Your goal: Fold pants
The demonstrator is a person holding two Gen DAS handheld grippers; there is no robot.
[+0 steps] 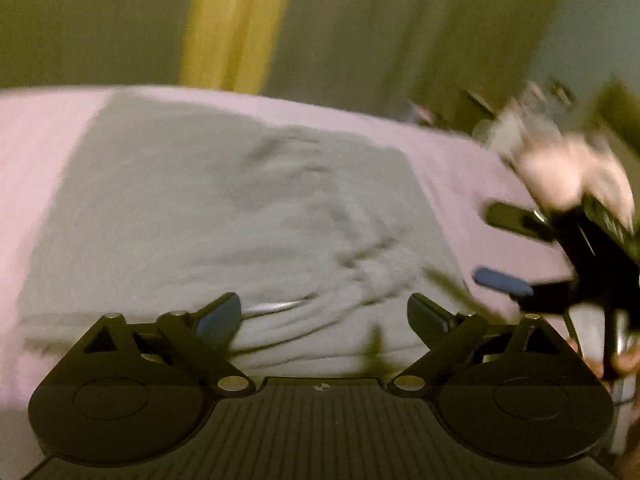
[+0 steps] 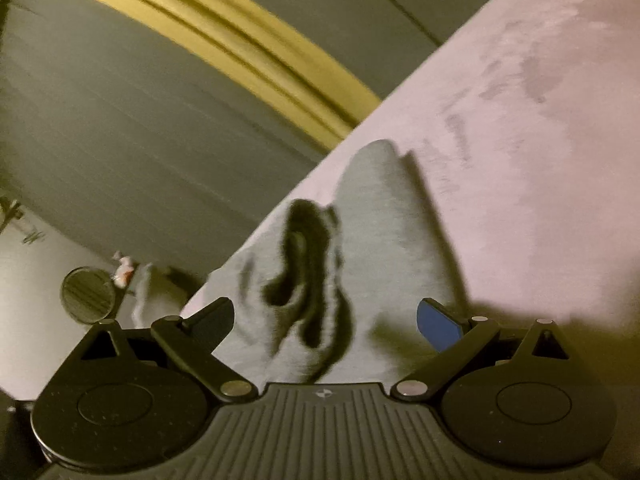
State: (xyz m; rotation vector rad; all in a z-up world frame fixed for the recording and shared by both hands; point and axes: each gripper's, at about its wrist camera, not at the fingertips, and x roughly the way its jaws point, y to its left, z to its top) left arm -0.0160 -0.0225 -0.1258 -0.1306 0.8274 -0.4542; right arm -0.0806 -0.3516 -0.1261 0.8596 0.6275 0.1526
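Grey pants (image 1: pixel 224 216) lie folded in a broad block on the pink bed cover (image 1: pixel 44 140), with a white drawstring (image 1: pixel 272 307) near their near edge. My left gripper (image 1: pixel 324 316) is open and empty just above that edge. My right gripper (image 1: pixel 498 248) shows at the right of the left wrist view, open, over the cover beside the pants. In the right wrist view the right gripper (image 2: pixel 326 320) is open over a rumpled end of the pants (image 2: pixel 372 232) with dark folds. Both views are blurred.
A yellow curtain (image 1: pixel 236 24) and grey-green wall stand behind the bed. The bed's far edge (image 2: pixel 340 140) runs diagonally in the right wrist view. A round dark object (image 2: pixel 87 294) and small clutter sit on the floor beyond it. Pink cover (image 2: pixel 540 120) stretches right.
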